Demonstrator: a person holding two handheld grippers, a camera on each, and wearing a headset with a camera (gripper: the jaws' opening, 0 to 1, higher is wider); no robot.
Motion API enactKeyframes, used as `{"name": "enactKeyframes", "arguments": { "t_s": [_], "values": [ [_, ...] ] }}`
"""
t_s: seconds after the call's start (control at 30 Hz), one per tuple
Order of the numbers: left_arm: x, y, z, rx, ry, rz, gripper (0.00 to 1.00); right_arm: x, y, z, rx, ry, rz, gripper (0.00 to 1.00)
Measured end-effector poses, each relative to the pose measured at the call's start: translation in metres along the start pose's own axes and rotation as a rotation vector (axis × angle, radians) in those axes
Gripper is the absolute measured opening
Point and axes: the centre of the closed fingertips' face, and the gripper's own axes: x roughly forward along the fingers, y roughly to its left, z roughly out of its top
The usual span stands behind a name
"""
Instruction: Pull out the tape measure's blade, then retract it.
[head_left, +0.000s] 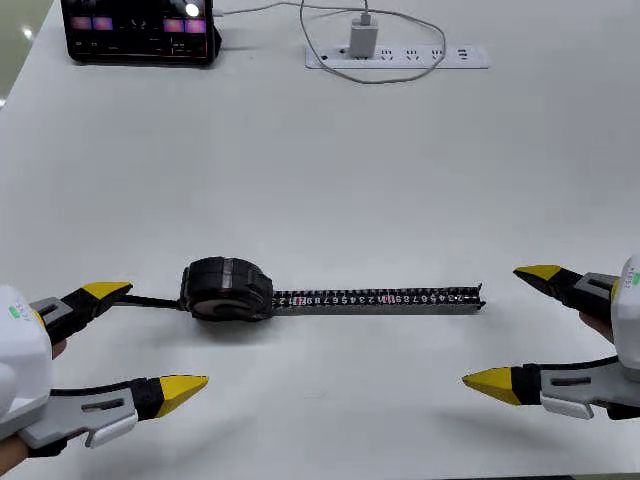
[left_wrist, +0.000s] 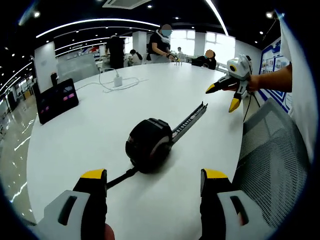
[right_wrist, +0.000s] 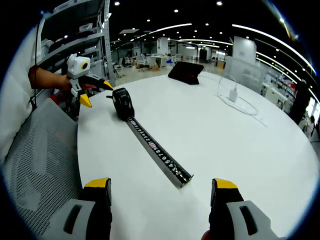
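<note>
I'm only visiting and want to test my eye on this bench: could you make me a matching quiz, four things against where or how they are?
Things:
1. tape measure case
2. blade
3. tablet
4. power strip

Places or states:
A. white, at the far edge of the table, with a charger plugged in
B. black and round, just ahead of the left tool
C. screen lit, far left in the head view
D. pulled out, lying flat

Pairs: 1-B, 2-D, 3-C, 4-A

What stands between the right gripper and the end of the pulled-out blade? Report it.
Nothing visible does. The right gripper, jaws open, faces the free end of the blade with just bare table between them. The blade lies flat, extended from the tape measure case.
</note>
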Motion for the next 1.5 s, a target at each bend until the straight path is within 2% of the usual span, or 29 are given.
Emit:
{"name": "enactKeyframes", "arguments": {
  "t_s": [0.13, 0.4, 0.7, 1.03, 1.5],
  "values": [
    [-0.001, -0.002, -0.004, -0.009, -0.001, 0.014, 0.74, -0.001, 0.001, 0.001, 0.011, -0.023, -0.032, 0.80],
    [-0.003, 0.000, -0.005, -0.031, -0.016, 0.043, 0.75, -0.002, 0.004, 0.001, 0.031, -0.039, -0.055, 0.80],
    [-0.009, 0.000, -0.016, -0.054, -0.009, 0.061, 0.78, -0.001, 0.011, -0.006, 0.045, -0.032, -0.053, 0.83],
    [-0.011, -0.002, -0.022, -0.061, -0.001, 0.063, 0.85, -0.002, 0.007, -0.018, 0.057, -0.026, -0.049, 0.92],
    [-0.009, -0.004, -0.023, -0.065, -0.002, 0.067, 0.92, -0.005, 0.006, -0.030, 0.072, -0.009, -0.058, 0.97]
  ]
}}
